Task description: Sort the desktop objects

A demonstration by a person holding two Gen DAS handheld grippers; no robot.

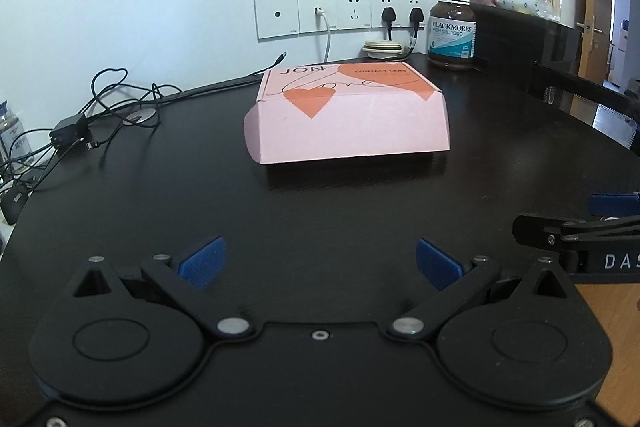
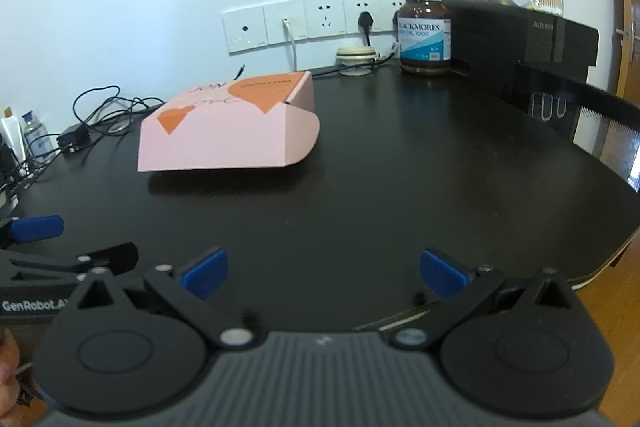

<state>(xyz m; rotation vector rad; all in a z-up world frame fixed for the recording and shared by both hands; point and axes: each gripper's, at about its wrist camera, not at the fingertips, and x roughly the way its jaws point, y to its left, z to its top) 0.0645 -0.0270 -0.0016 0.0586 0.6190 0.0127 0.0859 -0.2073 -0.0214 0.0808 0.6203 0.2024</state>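
Right now both my grippers hang low at the near edge of the desk (image 1: 360,211), each with its blue pads spread wide and nothing between them: the left gripper (image 1: 320,263) faces the box (image 1: 348,127) almost square on, while the right gripper (image 2: 324,273) sees it off to its left.

The box lies flat near the middle of the desk, well apart from both tools, closed, with orange hearts printed over its lid. I judge it to be thin pink card, so probably light and fairly stiff along the folds but easy to dent across the broad lid. Its front flap bows out a little at the corners, so that face may give under the pads. I would take it by the two short side walls, one gripper to each, low down where the card is doubled, and squeeze gently.

Farther back by the wall stands a bottle (image 1: 453,27), likely heavier and smoother.
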